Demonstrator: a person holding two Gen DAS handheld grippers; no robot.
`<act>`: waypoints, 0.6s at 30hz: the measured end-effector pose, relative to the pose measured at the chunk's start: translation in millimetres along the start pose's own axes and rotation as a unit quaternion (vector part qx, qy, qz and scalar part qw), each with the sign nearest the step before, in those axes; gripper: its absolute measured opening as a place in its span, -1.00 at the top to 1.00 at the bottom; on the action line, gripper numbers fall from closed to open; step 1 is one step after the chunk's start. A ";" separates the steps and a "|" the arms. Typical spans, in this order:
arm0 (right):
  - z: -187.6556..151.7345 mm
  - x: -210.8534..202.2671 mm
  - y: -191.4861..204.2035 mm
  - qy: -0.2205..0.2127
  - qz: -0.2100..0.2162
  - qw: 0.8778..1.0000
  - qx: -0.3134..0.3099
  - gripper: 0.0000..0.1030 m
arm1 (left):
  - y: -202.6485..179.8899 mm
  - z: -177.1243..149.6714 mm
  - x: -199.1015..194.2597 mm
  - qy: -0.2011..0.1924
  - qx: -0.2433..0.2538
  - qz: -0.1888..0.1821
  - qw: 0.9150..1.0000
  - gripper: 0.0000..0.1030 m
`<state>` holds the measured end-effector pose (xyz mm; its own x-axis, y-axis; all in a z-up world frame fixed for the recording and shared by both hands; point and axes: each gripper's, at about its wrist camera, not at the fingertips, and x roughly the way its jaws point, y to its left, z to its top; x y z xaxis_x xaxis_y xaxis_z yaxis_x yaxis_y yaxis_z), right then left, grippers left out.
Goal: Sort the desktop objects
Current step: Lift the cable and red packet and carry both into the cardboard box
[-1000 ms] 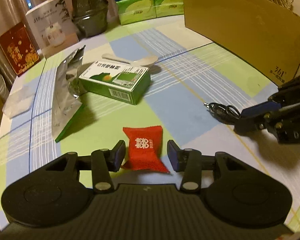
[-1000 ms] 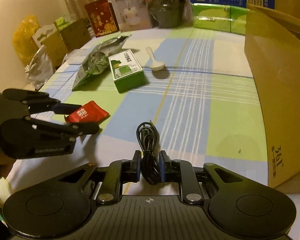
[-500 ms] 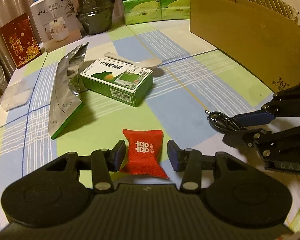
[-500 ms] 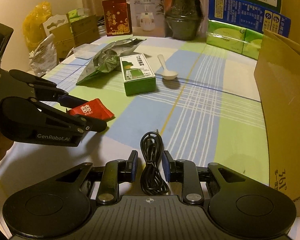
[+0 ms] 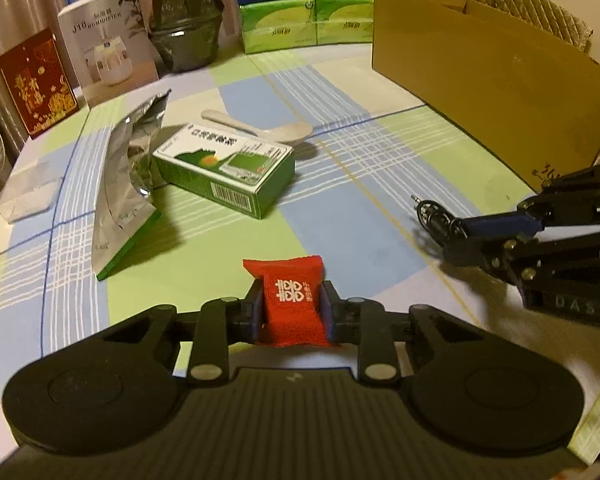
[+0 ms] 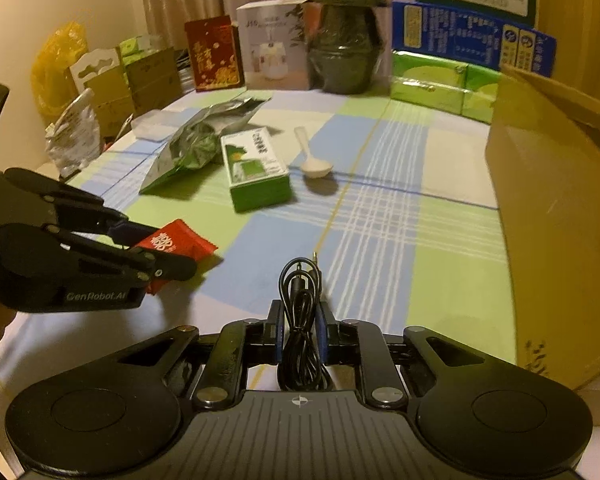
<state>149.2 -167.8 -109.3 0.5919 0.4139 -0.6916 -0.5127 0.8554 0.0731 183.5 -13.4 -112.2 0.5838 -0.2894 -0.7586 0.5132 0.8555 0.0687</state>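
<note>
My left gripper (image 5: 293, 310) was clamped across the middle of a small red foil sachet with white lettering (image 5: 292, 300), just above the checked tablecloth (image 5: 340, 184). My right gripper (image 6: 299, 334) pinched a coiled black cable (image 6: 300, 320) at its bundle, so the loops would not spill. I judged both were meant for the open brown cardboard box (image 6: 560, 216) on my right.
</note>
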 end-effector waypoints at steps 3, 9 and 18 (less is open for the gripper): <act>4.7 -9.4 -3.8 -0.007 -0.005 1.000 0.007 0.75 | -4.7 3.7 -6.8 -0.012 -0.001 0.006 1.000 0.55; 14.3 -39.1 -10.0 -0.025 -0.012 0.999 0.021 0.75 | -18.9 15.0 -30.1 -0.030 -0.022 0.009 0.999 0.55; 16.6 -99.1 -27.2 -0.037 -0.030 0.997 0.061 0.75 | -63.5 37.4 -82.3 -0.049 -0.043 0.007 0.998 0.55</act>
<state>114.8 -226.9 -30.8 0.6665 0.3783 -0.6424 -0.3974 0.9093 0.1231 126.4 -60.0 -29.9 0.6508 -0.3145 -0.6911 0.4513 0.8922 0.0190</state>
